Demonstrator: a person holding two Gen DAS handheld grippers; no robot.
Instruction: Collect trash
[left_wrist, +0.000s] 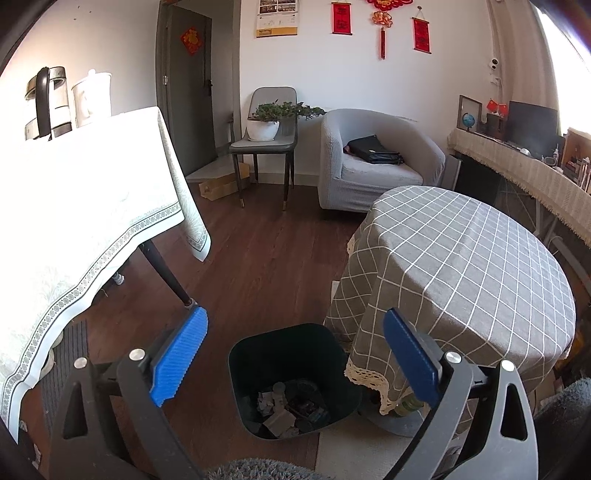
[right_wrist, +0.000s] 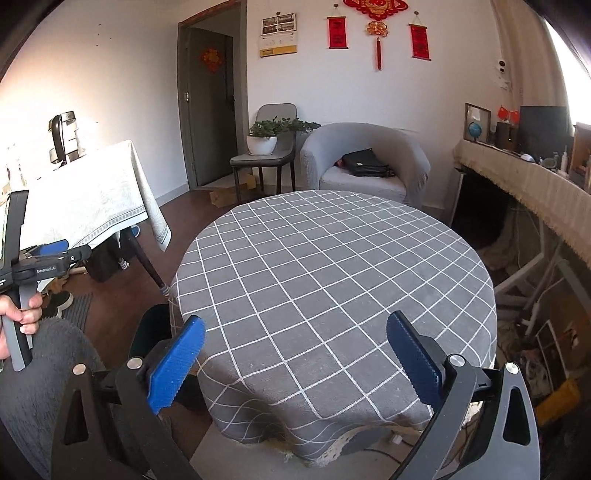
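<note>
Both grippers wide, empty; L gripper (left_wrist: 295, 354) over trash bin (left_wrist: 291, 376) w/ trash (left_wrist: 284, 410).

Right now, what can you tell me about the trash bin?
The bin is a dark, squarish container with rounded corners, plastic by the look of it, with no lid in sight. It stands upright on the wooden floor, close beside the draped round table, and shows in full only in the left wrist view. Crumpled paper and other scraps cover its bottom; most of it is unfilled. The left gripper hangs open above it, touching nothing.
</note>
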